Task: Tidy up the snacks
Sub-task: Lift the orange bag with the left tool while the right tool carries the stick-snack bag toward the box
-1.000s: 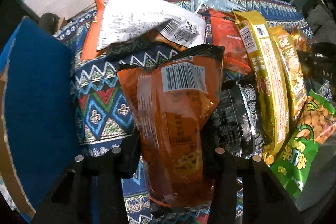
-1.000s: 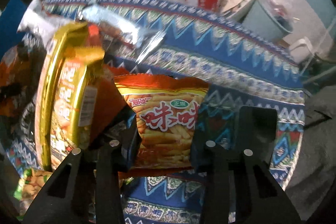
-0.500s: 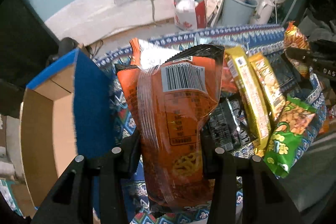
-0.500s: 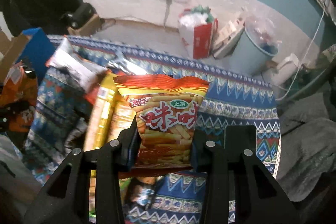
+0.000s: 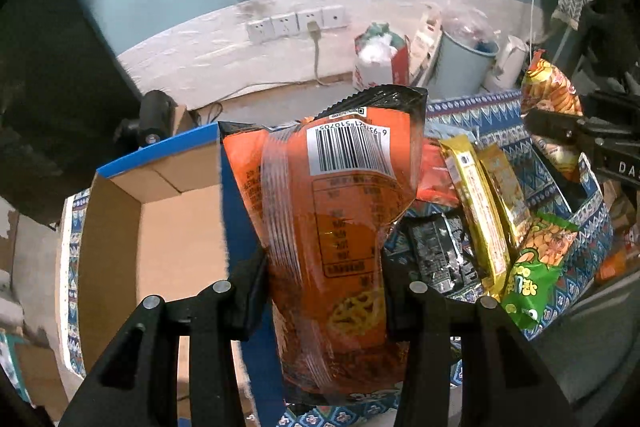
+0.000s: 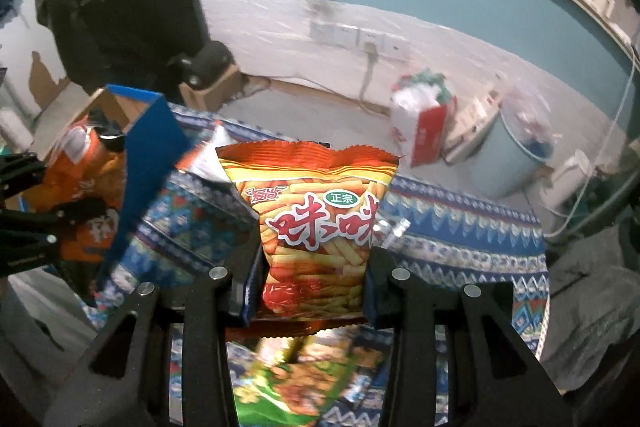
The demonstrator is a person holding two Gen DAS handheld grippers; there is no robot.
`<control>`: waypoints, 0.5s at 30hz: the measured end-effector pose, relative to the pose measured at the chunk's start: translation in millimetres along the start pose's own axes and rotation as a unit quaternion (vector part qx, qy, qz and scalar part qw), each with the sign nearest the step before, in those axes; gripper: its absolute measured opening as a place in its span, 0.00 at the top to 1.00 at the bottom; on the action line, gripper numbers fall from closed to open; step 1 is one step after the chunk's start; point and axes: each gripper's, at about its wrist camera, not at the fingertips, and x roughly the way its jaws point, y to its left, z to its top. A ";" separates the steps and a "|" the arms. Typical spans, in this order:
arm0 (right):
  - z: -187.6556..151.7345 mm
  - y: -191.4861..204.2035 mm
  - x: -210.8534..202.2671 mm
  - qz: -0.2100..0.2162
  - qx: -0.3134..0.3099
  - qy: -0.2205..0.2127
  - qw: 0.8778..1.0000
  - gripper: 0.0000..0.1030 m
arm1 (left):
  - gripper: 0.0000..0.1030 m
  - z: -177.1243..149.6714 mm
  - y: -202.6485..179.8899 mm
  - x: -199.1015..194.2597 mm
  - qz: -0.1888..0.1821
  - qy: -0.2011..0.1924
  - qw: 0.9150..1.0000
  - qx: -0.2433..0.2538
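Note:
My left gripper [image 5: 322,301] is shut on an orange snack bag with a barcode [image 5: 336,227], held above the patterned cloth beside an open cardboard box with blue sides [image 5: 160,223]. My right gripper [image 6: 310,289] is shut on a red and yellow snack-stick bag [image 6: 314,227], lifted above the cloth. The right gripper and its bag also show at the right of the left wrist view [image 5: 550,99]. The left gripper's orange bag shows at the left of the right wrist view [image 6: 86,179], next to the box [image 6: 144,147].
Several snack packs lie on the cloth: yellow packs [image 5: 480,203], a black pack [image 5: 440,251], a green peanut pack [image 5: 536,267]. Behind on the floor stand a pale bin [image 5: 466,67] and a red-white bag [image 5: 380,63]. Wall sockets [image 5: 296,23] are on the back wall.
Both grippers have risen well above the table with their bags. The left view has swung left, so the open box now shows beside the orange bag.

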 end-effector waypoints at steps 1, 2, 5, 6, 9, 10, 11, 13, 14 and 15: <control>3.6 5.7 -0.3 0.006 -0.003 -0.003 1.000 0.63 | 0.56 0.0 4.5 -2.4 -0.001 -0.002 1.000 -0.005; 5.9 10.8 -0.1 0.008 -0.005 -0.006 1.000 0.63 | 0.56 -0.9 7.6 -4.6 -0.001 -0.004 1.000 -0.008; 14.8 27.2 2.5 0.021 -0.015 -0.010 1.000 0.63 | 0.56 -1.8 21.5 -9.7 0.004 -0.010 1.000 -0.022; 16.5 31.3 3.3 0.025 -0.017 -0.011 0.999 0.63 | 0.56 -2.9 25.6 -11.6 0.006 -0.012 1.000 -0.025; 24.4 46.0 8.4 0.036 -0.026 -0.012 0.999 0.63 | 0.56 -5.7 38.6 -15.1 0.011 -0.015 0.999 -0.038; 28.1 51.9 11.4 0.040 -0.030 -0.011 0.999 0.63 | 0.56 -6.4 44.0 -15.9 0.011 -0.015 0.999 -0.043; 28.7 55.5 12.4 0.043 -0.032 -0.010 0.998 0.63 | 0.56 -7.6 46.7 -16.3 0.012 -0.015 0.999 -0.047; 33.8 65.5 17.2 0.051 -0.040 -0.010 0.998 0.63 | 0.56 -9.9 54.8 -16.2 0.015 -0.014 0.998 -0.054; 35.1 70.0 18.6 0.054 -0.043 -0.010 0.998 0.63 | 0.56 -11.5 59.2 -16.0 0.017 -0.014 0.998 -0.059; 35.3 74.5 19.2 0.057 -0.046 -0.010 0.997 0.63 | 0.56 -13.9 61.7 -16.5 0.019 -0.014 0.998 -0.061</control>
